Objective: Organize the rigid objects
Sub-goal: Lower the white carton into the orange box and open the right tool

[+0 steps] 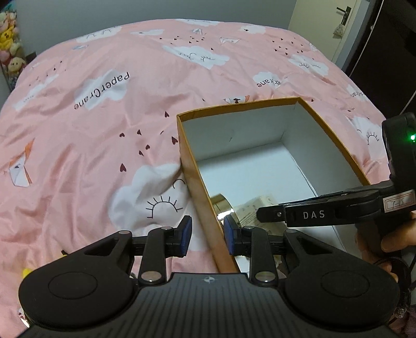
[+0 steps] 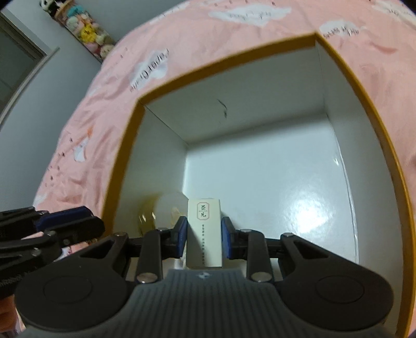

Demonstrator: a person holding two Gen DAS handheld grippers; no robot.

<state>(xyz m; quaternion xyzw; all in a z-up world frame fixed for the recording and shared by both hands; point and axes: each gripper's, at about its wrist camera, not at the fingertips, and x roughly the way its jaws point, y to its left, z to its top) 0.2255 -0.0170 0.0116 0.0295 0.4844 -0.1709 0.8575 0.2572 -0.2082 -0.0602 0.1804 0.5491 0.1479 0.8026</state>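
My right gripper (image 2: 203, 235) is clamped on a small cream carton (image 2: 204, 231) with printed text, blue pads pressed against both its sides, holding it low inside the open box (image 2: 260, 166), near the box's near-left corner. The box has an orange-brown outside and rim, glossy white inside, and sits on the bed. Just left of the carton, on the box floor, is a shiny gold-toned round object (image 2: 158, 213); can't tell what it is. My left gripper (image 1: 207, 235) has its jaws apart, straddling the left wall of the box (image 1: 189, 166), one blue pad outside, one inside; neither pad clearly touches the wall. From the left wrist view, the right gripper (image 1: 262, 215) reaches into the box from the right side. The surface is a pink quilt (image 1: 104, 130), wrinkled, printed with white clouds, small dark hearts, paper cranes and "PaperCrane" lettering. Room: grey-white wall (image 1: 130, 13), stacked plush toys (image 1: 10, 39) at far left, door with dark handle (image 1: 343, 15) at far right.
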